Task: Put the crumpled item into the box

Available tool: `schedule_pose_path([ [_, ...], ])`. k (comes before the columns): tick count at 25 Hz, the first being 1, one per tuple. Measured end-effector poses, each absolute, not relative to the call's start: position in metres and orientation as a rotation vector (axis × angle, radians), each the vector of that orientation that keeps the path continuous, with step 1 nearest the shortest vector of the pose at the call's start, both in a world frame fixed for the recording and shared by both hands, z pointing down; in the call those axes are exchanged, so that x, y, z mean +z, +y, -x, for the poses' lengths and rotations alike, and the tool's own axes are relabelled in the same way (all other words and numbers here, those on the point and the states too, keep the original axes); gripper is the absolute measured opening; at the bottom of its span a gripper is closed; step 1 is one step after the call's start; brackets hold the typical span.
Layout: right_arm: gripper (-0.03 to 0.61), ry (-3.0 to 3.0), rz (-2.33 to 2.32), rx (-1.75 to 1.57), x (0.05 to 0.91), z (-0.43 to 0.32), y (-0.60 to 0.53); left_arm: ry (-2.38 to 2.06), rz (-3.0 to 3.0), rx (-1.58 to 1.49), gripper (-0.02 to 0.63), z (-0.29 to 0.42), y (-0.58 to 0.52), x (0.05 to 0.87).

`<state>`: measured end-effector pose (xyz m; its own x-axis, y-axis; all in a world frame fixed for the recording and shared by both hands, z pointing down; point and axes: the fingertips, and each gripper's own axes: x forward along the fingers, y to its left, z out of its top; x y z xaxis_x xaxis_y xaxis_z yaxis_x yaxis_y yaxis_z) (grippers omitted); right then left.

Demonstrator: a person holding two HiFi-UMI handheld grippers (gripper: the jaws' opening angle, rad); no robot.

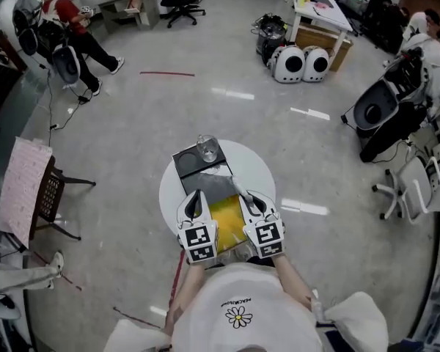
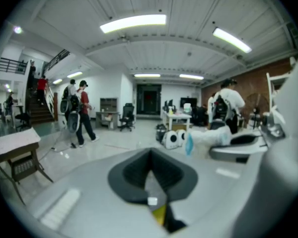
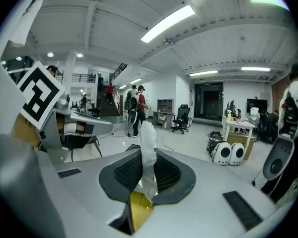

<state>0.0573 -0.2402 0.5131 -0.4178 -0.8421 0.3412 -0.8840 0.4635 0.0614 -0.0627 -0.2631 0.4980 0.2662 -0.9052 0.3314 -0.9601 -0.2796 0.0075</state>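
On the round white table [image 1: 260,169] stands a shallow black box [image 1: 190,163], and a clear, shiny crumpled lump [image 1: 207,149] sits at its far edge. A grey sheet [image 1: 217,188] runs from the box toward a yellow sheet [image 1: 228,215] lying between my two grippers. My right gripper [image 1: 250,199] [image 3: 146,175] is shut on a crumpled white strip [image 3: 148,143] that sticks up out of its jaws and trails toward the box [image 1: 237,185]. My left gripper [image 1: 196,200] [image 2: 151,182] has its jaws together at the grey sheet's left edge; I cannot tell whether they pinch anything.
A chair draped with a pink cloth [image 1: 26,185] stands left of the table. White office chairs [image 1: 414,189] and a dark machine [image 1: 385,112] are at the right. People [image 1: 66,20] walk at the far left; desks and two white pods [image 1: 302,63] stand further back.
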Motion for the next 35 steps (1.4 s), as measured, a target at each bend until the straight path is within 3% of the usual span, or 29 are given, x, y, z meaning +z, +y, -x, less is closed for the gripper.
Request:
schedule_pose_path([
  [15, 0.041, -2.015, -0.797, -0.353, 0.618, -0.028, -0.209, -1.847, -2.183, 0.413, -0.002, 0.102, -0.246, 0.519],
  [35, 0.062, -1.777, -0.488, -0.354, 0.723, -0.021, -0.194, -1.845, -2.101, 0.462, -0.002, 0.108, -0.217, 0.548],
])
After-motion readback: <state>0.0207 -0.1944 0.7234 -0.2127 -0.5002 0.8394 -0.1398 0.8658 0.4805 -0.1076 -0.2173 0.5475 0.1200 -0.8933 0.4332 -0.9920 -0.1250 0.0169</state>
